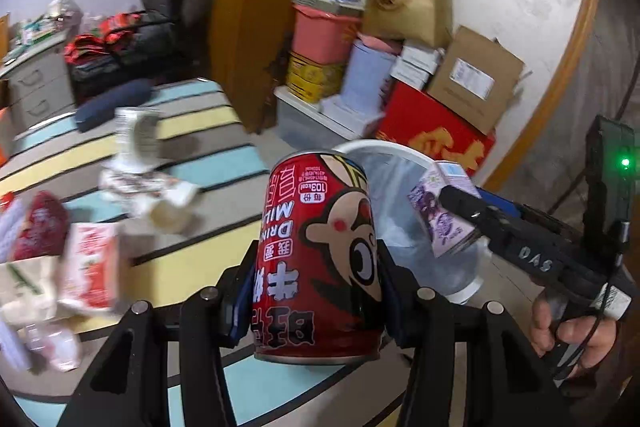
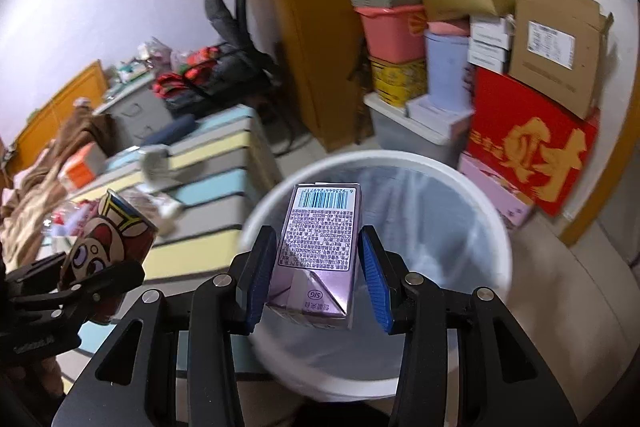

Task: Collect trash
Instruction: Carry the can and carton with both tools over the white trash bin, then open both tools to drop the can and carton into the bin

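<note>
Two pieces of trash are in your grip at once. Your left gripper (image 1: 316, 291) is partly closed on a red milk-drink can (image 1: 320, 255), its blue pads pressed against the can's sides; the can stands upside down, its printed cartoon face and lettering inverted, and it hangs clear of the striped floor mat (image 1: 192, 259). Your right gripper (image 2: 316, 275) is closed to a similar width on a small purple drink carton (image 2: 320, 247), barcode panel facing the camera and folded end toward you; the left pad meets the carton's side, while a thin gap seems to show at the right pad, so you cannot be sure both pads press evenly. That carton sits directly over the mouth of the white trash bin (image 2: 492, 227), which is lined with a translucent bag. From the left wrist view the bin's rim (image 1: 384, 147) shows just behind the can, and your right hand (image 1: 576, 335) wraps the handle of the other tool to the right. More litter lies on the mat to the left: a red-and-white carton (image 1: 94, 267), crumpled white wrappers (image 1: 148, 187) and a blurred upright pack (image 1: 140, 135). Stacked boxes (image 2: 528, 139) and a pink tub (image 2: 392, 31) stand against the wall behind the bin.
</note>
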`<state>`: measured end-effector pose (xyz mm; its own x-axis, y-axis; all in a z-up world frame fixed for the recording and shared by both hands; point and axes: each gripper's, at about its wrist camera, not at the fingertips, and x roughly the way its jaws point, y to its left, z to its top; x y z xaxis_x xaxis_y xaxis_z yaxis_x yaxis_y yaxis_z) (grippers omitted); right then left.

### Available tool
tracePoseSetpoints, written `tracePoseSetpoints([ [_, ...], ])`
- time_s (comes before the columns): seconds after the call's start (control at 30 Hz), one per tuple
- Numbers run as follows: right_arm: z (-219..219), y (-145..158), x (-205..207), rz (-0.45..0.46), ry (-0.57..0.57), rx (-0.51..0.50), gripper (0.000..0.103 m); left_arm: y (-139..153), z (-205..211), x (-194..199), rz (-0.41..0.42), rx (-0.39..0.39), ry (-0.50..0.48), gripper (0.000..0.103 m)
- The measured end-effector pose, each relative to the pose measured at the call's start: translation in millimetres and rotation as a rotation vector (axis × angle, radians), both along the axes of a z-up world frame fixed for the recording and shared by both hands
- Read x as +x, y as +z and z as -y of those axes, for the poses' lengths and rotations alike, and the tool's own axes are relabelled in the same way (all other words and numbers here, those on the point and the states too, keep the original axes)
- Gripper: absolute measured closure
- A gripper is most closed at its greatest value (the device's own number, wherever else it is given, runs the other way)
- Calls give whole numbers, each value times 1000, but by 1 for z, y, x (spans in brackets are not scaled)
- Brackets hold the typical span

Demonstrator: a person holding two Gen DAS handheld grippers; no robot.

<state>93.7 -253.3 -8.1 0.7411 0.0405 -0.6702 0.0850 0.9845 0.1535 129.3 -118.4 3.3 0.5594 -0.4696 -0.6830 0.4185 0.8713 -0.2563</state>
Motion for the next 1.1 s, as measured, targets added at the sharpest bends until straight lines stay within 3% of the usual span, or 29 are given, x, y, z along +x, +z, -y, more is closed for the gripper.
tracePoseSetpoints([
  [0.2,27,-15,6,-54,-20,3,59,-6,41,12,-22,-2,-71,49],
  [0.5,45,-28,11,-105,-46,11,58,-21,70,20,-46,30,-95,48],
  [0.6,49,-29,10,-102,-65,5,57,-20,71,22,-43,17,-94,40],
  [0.7,56,-29,9,-95,-83,27,39,-20,70,21,-41,19,-93,40],
  [0.73,57,-29,9,-92,-84,35,38,-20,69,20,-39,24,-84,40],
  [1.1,38,-14,-4,-30,-74,38,38,-12,27,0,-6,23,-15,39],
])
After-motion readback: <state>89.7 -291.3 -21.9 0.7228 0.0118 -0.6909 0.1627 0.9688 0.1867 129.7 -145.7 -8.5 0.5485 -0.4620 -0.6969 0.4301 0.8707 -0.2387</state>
